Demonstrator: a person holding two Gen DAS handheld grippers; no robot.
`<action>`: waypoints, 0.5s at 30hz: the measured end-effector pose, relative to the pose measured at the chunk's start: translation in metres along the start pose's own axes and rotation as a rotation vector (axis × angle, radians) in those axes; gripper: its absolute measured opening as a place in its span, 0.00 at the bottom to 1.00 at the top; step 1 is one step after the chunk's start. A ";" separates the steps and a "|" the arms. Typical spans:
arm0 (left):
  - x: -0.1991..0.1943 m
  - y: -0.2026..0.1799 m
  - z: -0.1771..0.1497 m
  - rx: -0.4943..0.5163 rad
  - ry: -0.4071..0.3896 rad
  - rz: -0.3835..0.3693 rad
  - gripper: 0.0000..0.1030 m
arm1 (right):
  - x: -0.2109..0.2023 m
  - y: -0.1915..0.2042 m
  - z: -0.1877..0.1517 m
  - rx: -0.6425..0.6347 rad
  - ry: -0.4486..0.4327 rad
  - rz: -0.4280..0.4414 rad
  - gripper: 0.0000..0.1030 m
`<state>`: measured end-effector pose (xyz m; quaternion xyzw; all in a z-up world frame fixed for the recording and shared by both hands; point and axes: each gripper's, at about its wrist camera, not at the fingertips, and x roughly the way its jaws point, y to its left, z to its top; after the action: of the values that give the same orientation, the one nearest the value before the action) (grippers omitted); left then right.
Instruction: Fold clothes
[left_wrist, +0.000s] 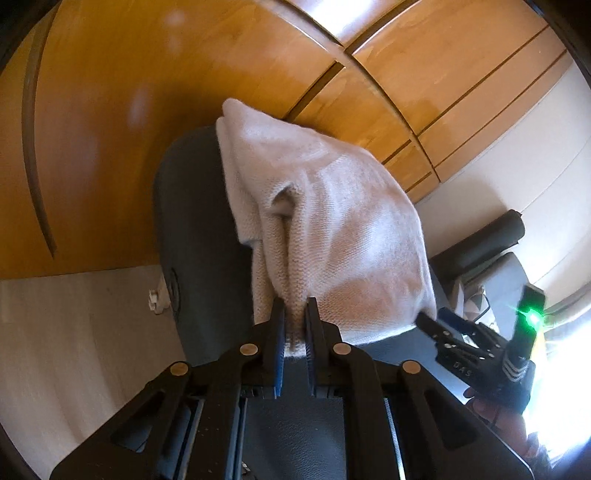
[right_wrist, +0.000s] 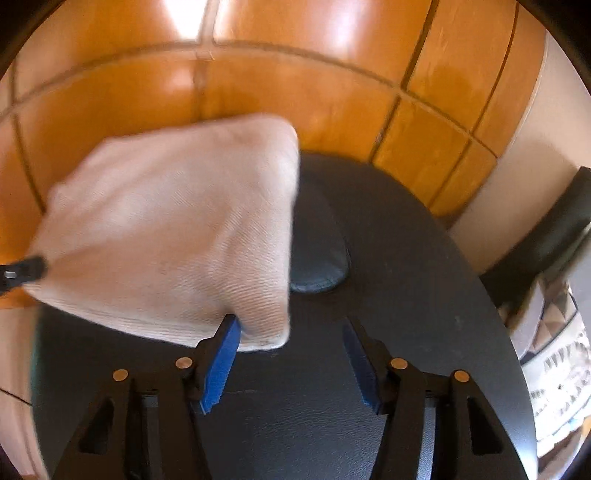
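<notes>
Black tongs with blue pads are filling the lower part of both wrist views. In the left wrist view, the left tongs are pinching a bunched edge of the cream knit garment, their 2 pads pressed close together with the cloth between them. From that pinch the garment is spreading away across the dark leather-like desk, lying folded toward the desk's far edge, with 1 fold ridge running up its middle.

In the right wrist view, the right tongs are standing wide apart over the bare near part of the desk. Their left pad is touching the near corner of the garment, while the other pad is sitting well clear of the cloth. Nothing is lying between the 2 pads. At the left edge of this view the tip of the left tongs is gripping the cloth's far corner.

Behind the desk, a wooden cabinet with drawer fronts is filling the background. Pale flooring is showing past the desk's left edge. The garment is looking motion-blurred in the right wrist view.
</notes>
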<state>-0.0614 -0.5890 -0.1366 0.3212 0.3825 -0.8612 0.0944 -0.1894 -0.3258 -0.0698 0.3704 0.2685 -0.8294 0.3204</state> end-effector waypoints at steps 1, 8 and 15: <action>0.000 0.001 0.001 0.001 0.000 0.004 0.09 | 0.006 -0.001 -0.001 0.007 0.025 0.017 0.57; 0.007 0.004 -0.002 -0.005 -0.012 0.014 0.09 | -0.017 -0.024 -0.008 0.155 -0.088 0.113 0.57; 0.007 0.009 -0.002 0.000 -0.015 0.030 0.11 | 0.001 0.008 0.039 -0.007 -0.121 0.141 0.14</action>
<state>-0.0621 -0.5929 -0.1475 0.3205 0.3769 -0.8620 0.1104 -0.2010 -0.3576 -0.0496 0.3365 0.2248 -0.8249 0.3948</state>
